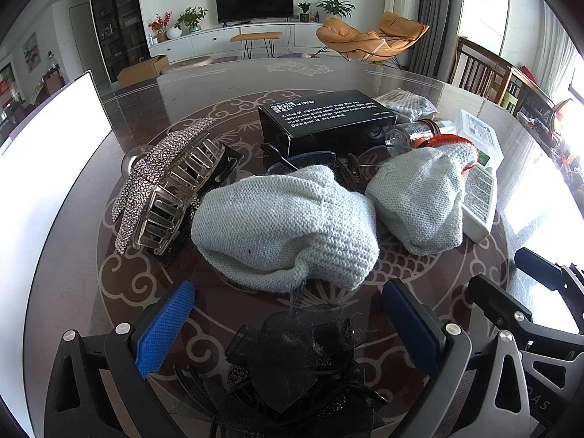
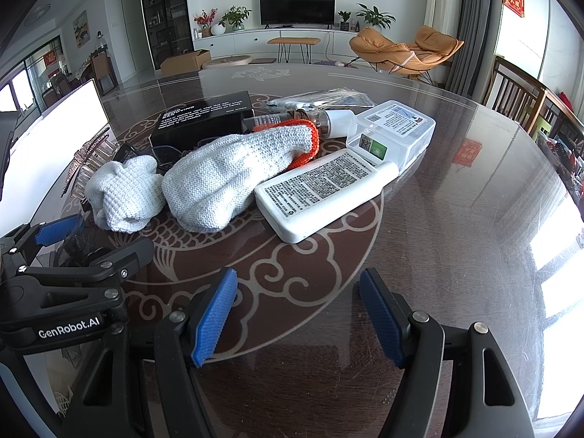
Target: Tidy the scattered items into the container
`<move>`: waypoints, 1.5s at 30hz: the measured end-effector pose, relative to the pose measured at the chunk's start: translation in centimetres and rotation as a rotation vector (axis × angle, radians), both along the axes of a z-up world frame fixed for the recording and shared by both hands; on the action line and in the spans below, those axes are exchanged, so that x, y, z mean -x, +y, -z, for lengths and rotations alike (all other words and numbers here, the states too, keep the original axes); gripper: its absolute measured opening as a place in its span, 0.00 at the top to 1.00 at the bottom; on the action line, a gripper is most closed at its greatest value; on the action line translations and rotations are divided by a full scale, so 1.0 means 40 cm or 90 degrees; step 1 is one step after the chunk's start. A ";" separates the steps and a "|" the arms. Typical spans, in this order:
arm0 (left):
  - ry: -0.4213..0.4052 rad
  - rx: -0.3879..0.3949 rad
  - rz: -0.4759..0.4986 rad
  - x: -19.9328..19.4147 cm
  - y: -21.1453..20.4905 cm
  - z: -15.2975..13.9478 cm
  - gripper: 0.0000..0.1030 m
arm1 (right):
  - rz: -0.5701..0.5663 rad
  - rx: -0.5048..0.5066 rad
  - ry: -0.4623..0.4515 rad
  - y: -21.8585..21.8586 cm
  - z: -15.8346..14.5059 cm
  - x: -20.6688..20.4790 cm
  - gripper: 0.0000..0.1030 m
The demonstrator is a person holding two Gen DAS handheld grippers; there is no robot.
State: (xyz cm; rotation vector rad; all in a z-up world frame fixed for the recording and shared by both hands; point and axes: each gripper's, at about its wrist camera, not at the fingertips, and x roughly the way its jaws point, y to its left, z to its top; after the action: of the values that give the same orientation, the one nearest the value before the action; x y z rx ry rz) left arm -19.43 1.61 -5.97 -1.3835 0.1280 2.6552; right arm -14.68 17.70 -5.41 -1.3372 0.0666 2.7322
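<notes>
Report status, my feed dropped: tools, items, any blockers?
Left tool open around black hair bow. Right tool open, empty, over bare table. Gloves, hair claw, black box scattered. White container at left.

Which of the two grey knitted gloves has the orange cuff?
The right glove, lying against the white bottle. The left glove, crumpled, shows no orange.
</notes>
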 end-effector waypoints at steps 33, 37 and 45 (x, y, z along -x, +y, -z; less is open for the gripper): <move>0.000 0.000 0.001 0.001 0.000 0.000 0.00 | 0.000 0.000 0.000 -0.002 0.000 0.000 0.31; 0.000 0.000 0.001 0.001 0.000 0.000 0.00 | 0.000 0.000 0.000 -0.001 0.000 0.000 0.31; 0.000 0.000 0.002 -0.001 0.000 0.000 0.00 | 0.000 0.000 0.000 -0.002 0.000 0.000 0.31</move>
State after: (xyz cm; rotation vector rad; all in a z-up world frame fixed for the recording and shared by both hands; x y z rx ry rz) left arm -19.40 1.62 -5.99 -1.3819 0.1295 2.6531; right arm -14.67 17.63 -5.40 -1.3372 0.0666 2.7322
